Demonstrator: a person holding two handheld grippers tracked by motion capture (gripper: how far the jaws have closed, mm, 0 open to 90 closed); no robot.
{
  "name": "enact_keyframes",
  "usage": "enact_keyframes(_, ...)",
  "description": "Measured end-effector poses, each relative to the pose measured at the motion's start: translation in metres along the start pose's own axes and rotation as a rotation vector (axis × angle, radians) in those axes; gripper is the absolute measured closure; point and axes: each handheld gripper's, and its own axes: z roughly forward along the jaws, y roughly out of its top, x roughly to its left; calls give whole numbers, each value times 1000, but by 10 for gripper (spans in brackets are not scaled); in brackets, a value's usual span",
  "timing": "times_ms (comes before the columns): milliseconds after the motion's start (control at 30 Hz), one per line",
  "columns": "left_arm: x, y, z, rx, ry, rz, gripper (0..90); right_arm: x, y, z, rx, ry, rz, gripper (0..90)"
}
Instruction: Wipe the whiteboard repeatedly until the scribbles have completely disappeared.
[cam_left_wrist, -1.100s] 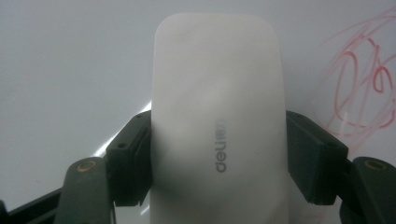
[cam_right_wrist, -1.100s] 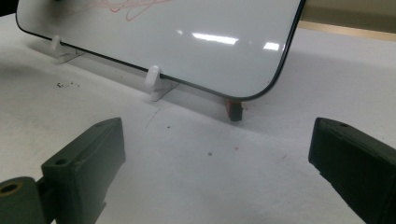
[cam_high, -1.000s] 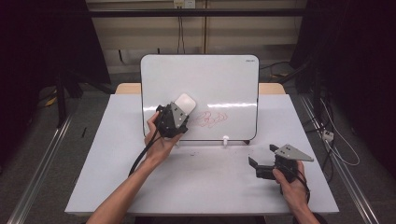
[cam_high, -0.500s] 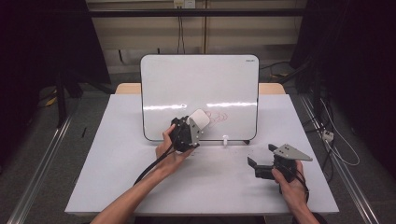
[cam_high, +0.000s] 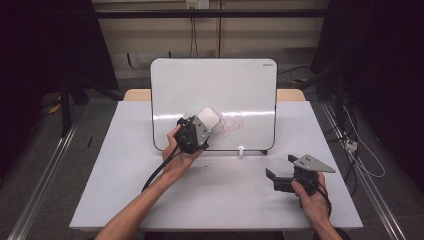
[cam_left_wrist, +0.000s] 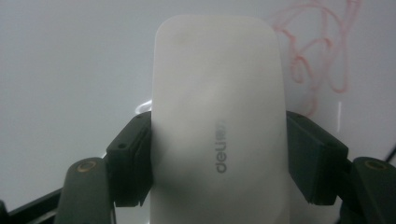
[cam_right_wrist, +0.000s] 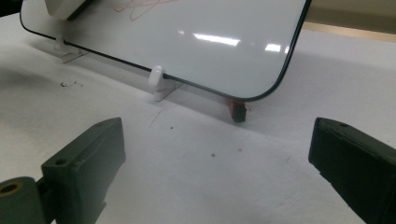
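Whiteboard (cam_high: 215, 85) standing upright on the table (cam_high: 125, 200), taken as landmark. The left gripper (cam_high: 199, 131) is clamped on a white eraser (cam_left_wrist: 217, 121), one black jaw pressing on each long side, the eraser's far end projecting beyond the jaws. Eraser held against the lower part of the board face, just left of the red scribble (cam_high: 231, 127). The right gripper (cam_right_wrist: 215, 158) rests on the table in front of the board's lower right corner, well apart from it, jaws spread wide with nothing between them.
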Motion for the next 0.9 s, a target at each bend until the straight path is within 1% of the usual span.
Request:
enact_keyframes(100, 17, -2, -2, -7, 24, -54, 311, 0, 0, 0, 2, 0, 1, 37)
enact_keyframes(133, 21, -3, -2, -5, 25, -60, 311, 0, 0, 0, 3, -1, 3, 37)
enact_keyframes(167, 22, -4, -3, -8, 20, -65, 311, 0, 0, 0, 3, -1, 3, 37)
enact_keyframes(267, 18, -3, -3, -5, 40, -53, 311, 0, 0, 0, 2, -4, 0, 37)
enact_keyframes(333, 18, -3, -3, -7, 40, -59, 311, 0, 0, -1, 2, -7, 1, 37)
enact_keyframes(400, 14, -4, -3, -9, 34, -59, 311, 1, 1, -1, 0, -4, 2, 36)
enact_keyframes(433, 10, -5, -2, -7, 31, -48, 311, 1, 1, -1, 0, -4, 2, 36)
enact_keyframes(467, 3, -5, -2, -4, 22, -18, 311, 1, 1, -1, 0, -3, 3, 36)
enact_keyframes(500, -3, -4, -1, -7, 17, -2, 311, 1, 1, 0, 1, -3, 0, 36)
enact_keyframes(600, -19, -2, 0, 5, -5, 64, 311, 1, 1, 2, 4, 3, -3, 36)
enact_keyframes(667, -26, -2, 0, 11, -18, 91, 311, 2, 1, 2, 3, 6, -6, 36)
enact_keyframes(767, -37, -3, 1, 11, -28, 123, 310, 2, 1, 1, 1, 8, -6, 37)
enact_keyframes(900, -47, -4, 1, 16, -50, 163, 310, 1, 1, 2, 3, 4, -5, 36)
